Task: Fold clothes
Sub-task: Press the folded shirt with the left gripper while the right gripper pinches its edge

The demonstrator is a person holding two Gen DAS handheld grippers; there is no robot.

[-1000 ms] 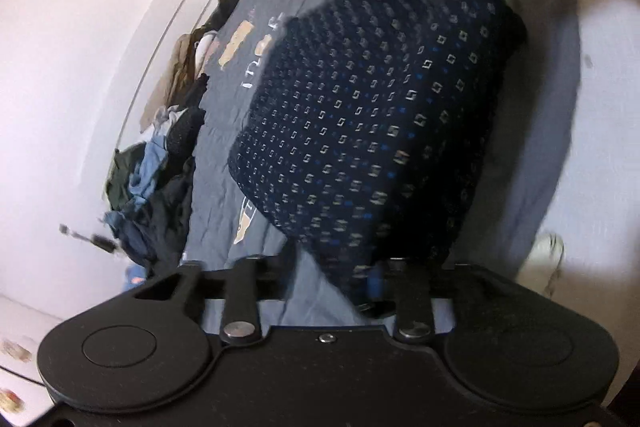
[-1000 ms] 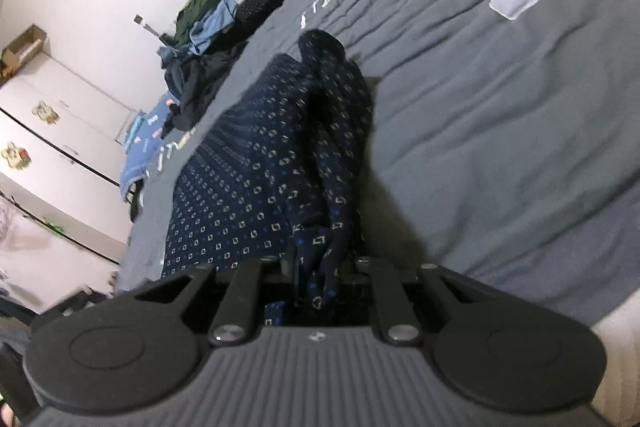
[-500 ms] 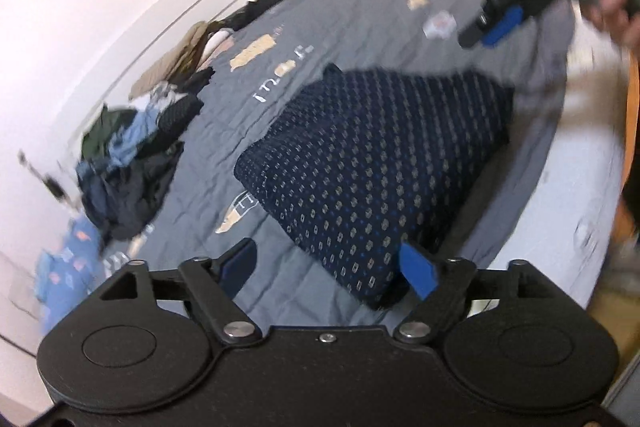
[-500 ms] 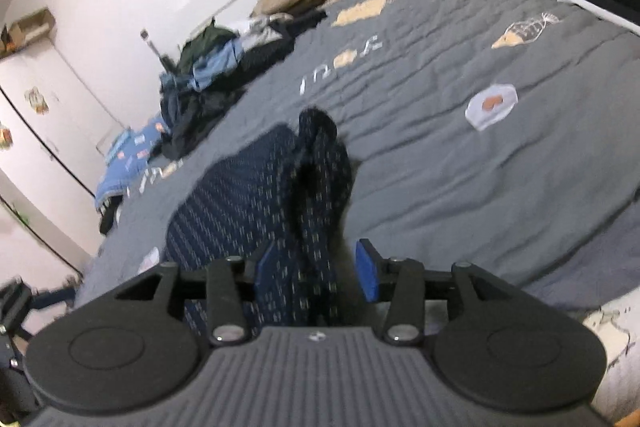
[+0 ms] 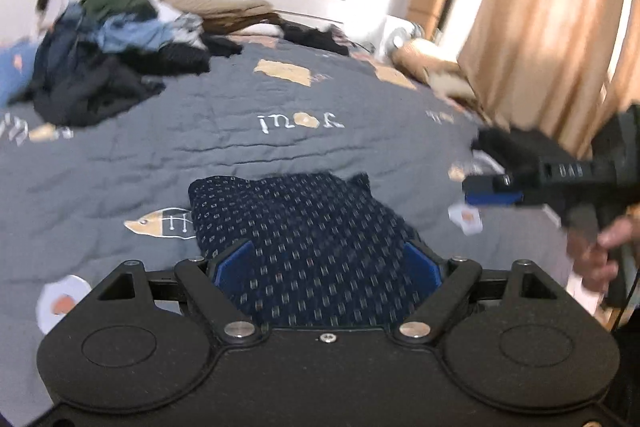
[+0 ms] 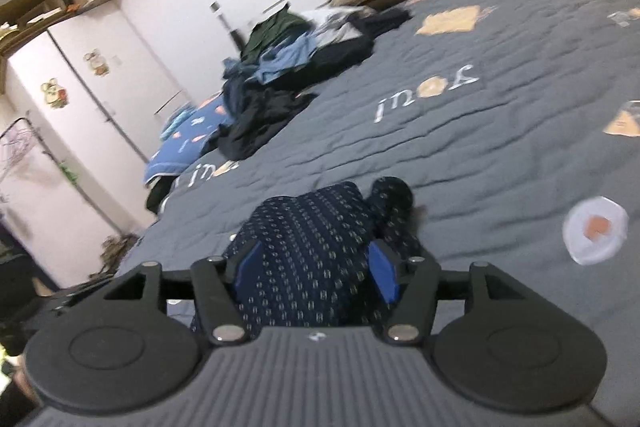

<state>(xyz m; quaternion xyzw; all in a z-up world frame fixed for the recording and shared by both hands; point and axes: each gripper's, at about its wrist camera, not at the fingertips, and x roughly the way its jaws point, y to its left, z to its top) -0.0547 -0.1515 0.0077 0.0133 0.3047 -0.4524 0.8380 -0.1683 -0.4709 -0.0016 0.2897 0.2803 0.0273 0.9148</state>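
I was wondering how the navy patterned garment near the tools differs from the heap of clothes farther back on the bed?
The navy patterned garment lies flat as one compact folded bundle; the heap of clothes is a loose, crumpled mound. The garment is a single fabric with small pale squares, while the heap mixes black, light blue, dark green and white pieces. Both rest on the grey bedspread.

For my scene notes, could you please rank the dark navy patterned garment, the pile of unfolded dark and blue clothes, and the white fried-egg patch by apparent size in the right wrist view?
1. Dark navy patterned garment, though nearness inflates it.
2. Pile of unfolded dark and blue clothes, which may really be larger.
3. White fried-egg patch.
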